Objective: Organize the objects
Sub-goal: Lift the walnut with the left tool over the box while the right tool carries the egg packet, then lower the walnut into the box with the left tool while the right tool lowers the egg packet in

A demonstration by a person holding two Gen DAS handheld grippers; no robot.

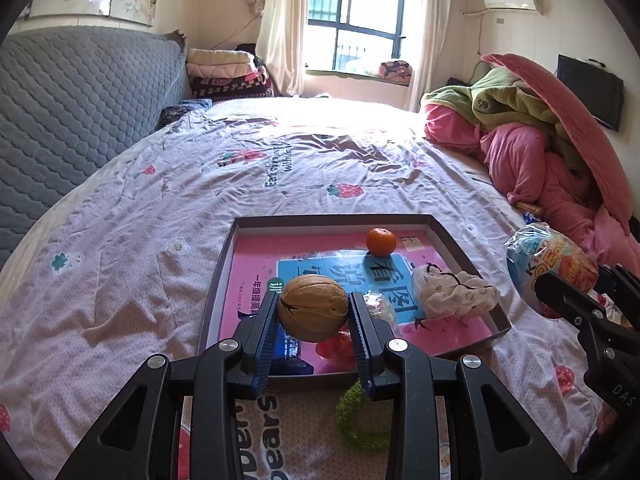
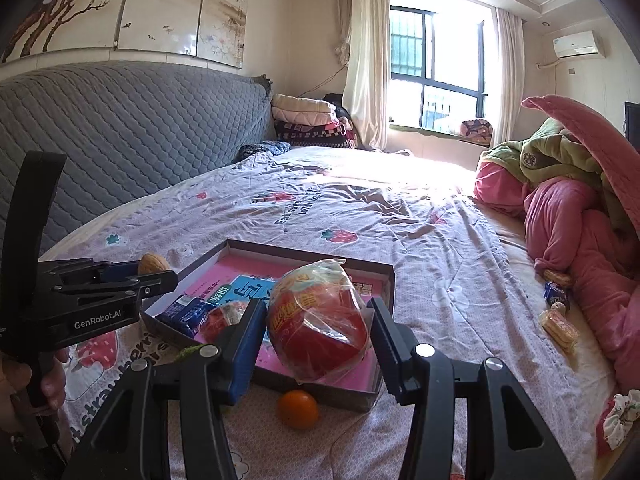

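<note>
Left gripper (image 1: 313, 316): clamped on one walnut (image 1: 313, 307), held above near edge of tray (image 1: 452, 236). Right gripper (image 2: 318, 334): clamped on one egg-shaped red toy in clear wrapper (image 2: 320, 322), held above tray's near right part in right wrist view.

Count, inside tray: one orange (image 1: 381, 241) by far edge; one white crumpled item with dark cord (image 1: 454, 290) by right edge; one blue packet (image 2: 188, 312) and one red wrapped item (image 2: 222, 320) at near edge. Pink and blue printed sheet lining tray floor.

Count, on bed sheet (image 1: 140, 240) outside tray: one second orange (image 2: 298, 409) just beside tray's near edge; one green fuzzy ring (image 1: 360, 420) below left gripper; three small snack packets (image 2: 558, 326) near bed's right edge, beside pink bedding (image 2: 580, 232).
</note>
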